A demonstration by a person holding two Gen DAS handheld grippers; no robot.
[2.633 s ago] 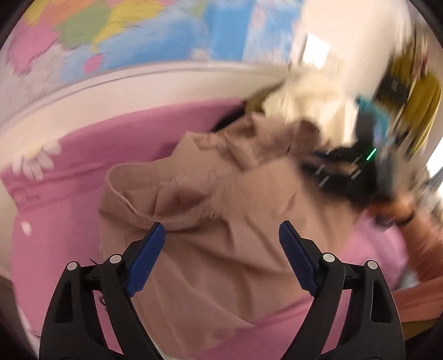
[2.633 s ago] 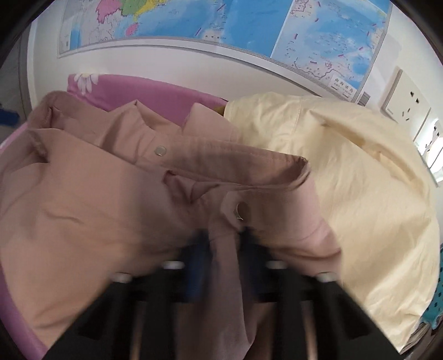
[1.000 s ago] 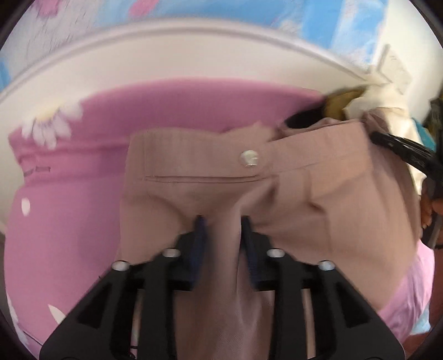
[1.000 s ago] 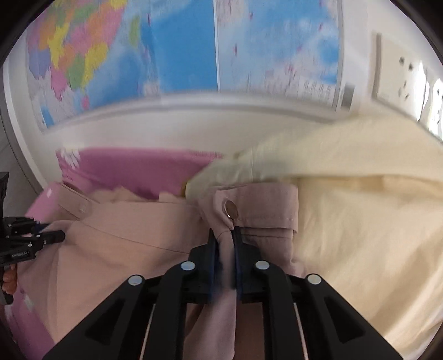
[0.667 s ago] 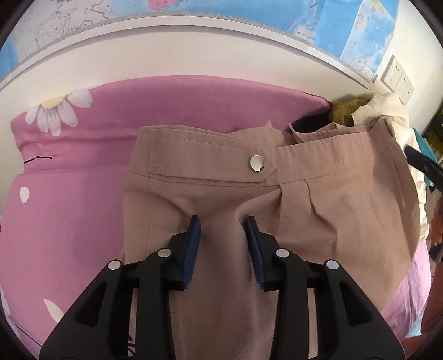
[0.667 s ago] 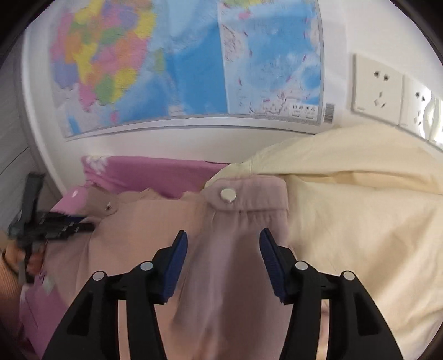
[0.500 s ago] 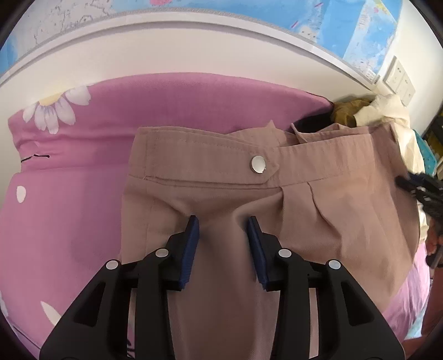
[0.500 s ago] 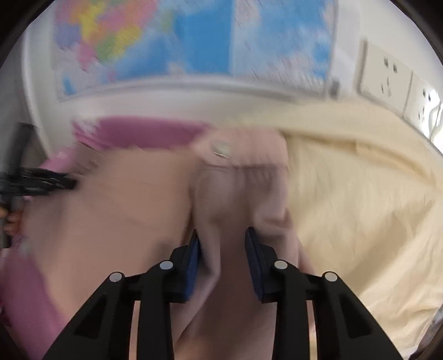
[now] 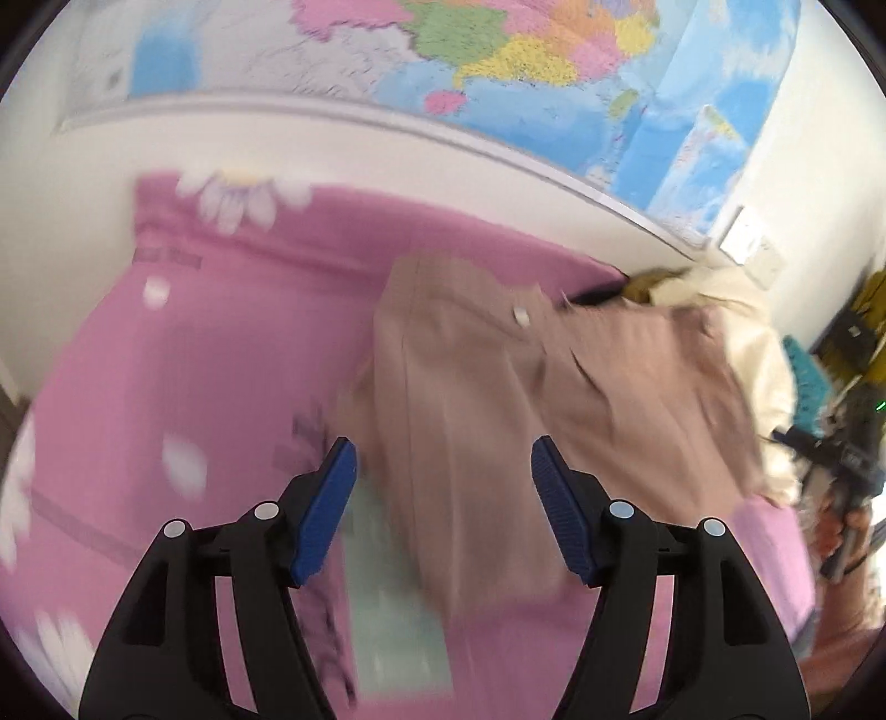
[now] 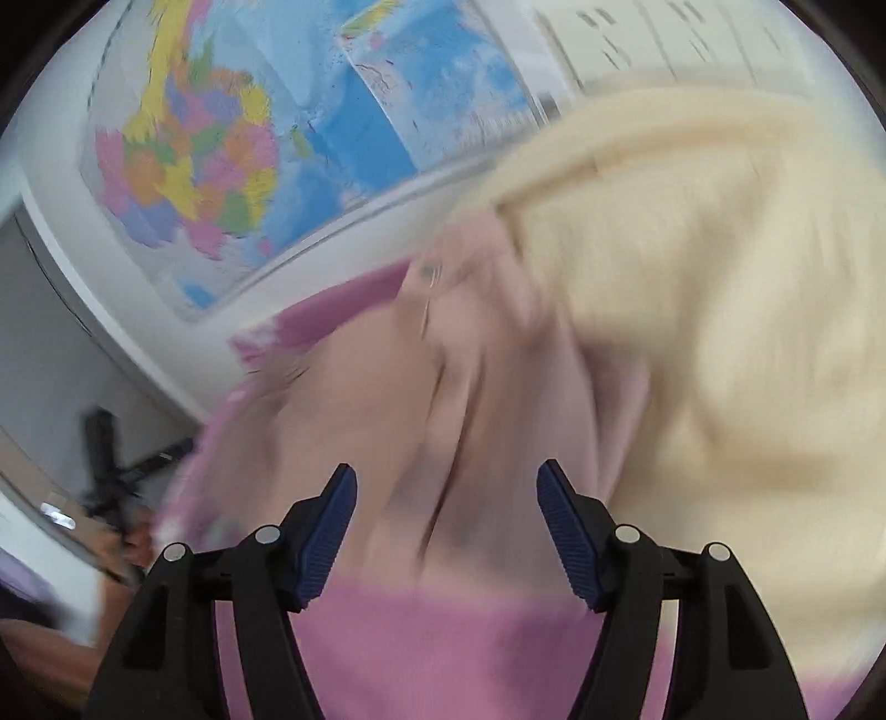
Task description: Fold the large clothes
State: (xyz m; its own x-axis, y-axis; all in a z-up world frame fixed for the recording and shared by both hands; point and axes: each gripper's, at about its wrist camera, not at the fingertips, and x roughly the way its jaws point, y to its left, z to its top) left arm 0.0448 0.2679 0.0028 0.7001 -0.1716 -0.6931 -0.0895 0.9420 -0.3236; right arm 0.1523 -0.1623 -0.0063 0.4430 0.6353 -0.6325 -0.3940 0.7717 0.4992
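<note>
Trousers [image 9: 531, 399] lie on pink sheet [image 9: 221, 354] under wall map [image 9: 498, 50], both claws released.

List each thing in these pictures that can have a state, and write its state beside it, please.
Left claw: open, holding nothing; jaws have just been opening.
Right claw: open, holding nothing; jaws have just been opening.
Brown trousers: released, lying on the pink bedsheet, waistband toward the wall, snap fastened.
Cream garment: unfolded, heaped beside the trousers.
Wall map: hanging on the wall.
</note>
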